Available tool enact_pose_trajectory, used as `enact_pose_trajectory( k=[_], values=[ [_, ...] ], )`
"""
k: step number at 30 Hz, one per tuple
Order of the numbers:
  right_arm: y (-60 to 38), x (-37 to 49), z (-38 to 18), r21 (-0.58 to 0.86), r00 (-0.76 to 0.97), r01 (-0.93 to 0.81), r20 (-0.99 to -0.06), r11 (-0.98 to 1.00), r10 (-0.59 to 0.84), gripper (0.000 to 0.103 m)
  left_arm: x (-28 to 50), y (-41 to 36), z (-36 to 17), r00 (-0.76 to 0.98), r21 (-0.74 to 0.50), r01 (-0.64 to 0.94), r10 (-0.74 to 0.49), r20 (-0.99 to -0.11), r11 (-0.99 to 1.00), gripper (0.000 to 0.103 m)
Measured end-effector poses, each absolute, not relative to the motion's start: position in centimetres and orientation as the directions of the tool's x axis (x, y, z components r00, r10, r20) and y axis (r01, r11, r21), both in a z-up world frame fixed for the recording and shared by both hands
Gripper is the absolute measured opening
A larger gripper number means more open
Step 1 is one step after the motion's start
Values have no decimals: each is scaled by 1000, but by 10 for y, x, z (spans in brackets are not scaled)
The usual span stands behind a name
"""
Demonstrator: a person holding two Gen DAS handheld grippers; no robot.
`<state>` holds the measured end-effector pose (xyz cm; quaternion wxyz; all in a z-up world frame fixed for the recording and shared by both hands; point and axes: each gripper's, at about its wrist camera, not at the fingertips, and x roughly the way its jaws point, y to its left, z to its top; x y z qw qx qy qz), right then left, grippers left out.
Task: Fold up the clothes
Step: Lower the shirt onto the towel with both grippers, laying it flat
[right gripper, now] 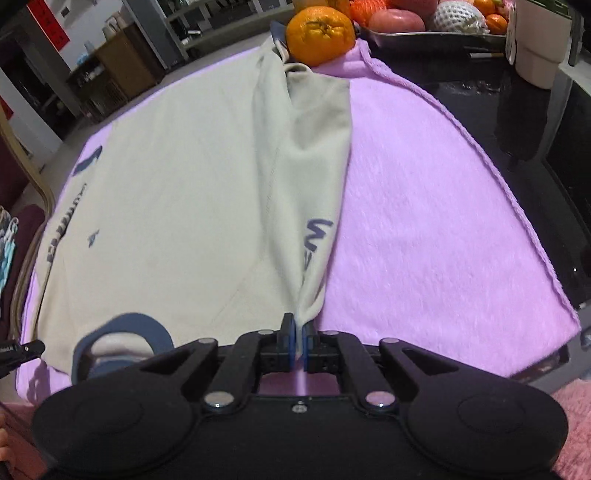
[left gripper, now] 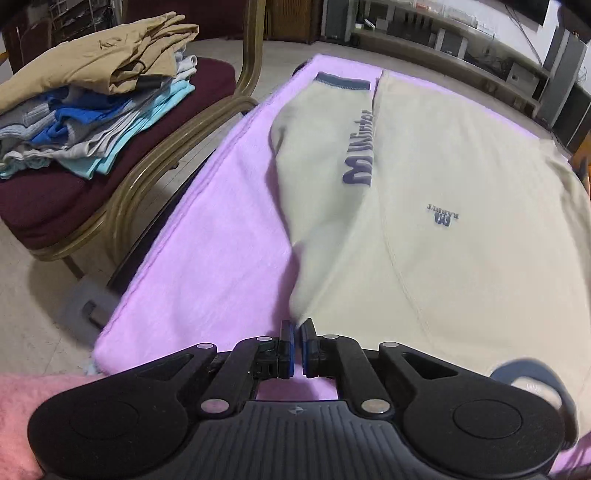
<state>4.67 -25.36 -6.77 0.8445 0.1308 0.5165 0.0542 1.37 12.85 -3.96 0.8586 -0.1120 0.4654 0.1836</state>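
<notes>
A cream sweatshirt with dark blue lettering and collar lies flat on a pink towel over the table. Its left sleeve is folded in along the body, and my left gripper is shut on the shoulder fold at the near edge. In the right wrist view the same sweatshirt lies with its right sleeve folded in, and my right gripper is shut on that shoulder fold. The blue collar lies near left of it.
A chair with a dark red seat left of the table holds a stack of folded clothes. An orange, a fruit tray and a white container stand at the table's far end. The towel is bare to the right.
</notes>
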Motion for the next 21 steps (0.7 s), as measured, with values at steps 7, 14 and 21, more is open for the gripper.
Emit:
enact_pose_trajectory(
  k=[7, 14, 21],
  values=[
    [-265, 26, -33, 405, 579, -40, -735, 913, 352, 28, -19, 97, -14, 618, -143, -204, 14, -786, 968, 19],
    [-201, 11, -45, 363, 431, -354, -755, 862, 495, 46, -27, 20, -38, 591, 46, 122, -35, -806, 992, 29],
    [-160, 0, -62, 98, 470, -491, -807, 866, 358, 22, -7, 14, -61, 605, 166, 130, 54, -794, 977, 1]
  ],
)
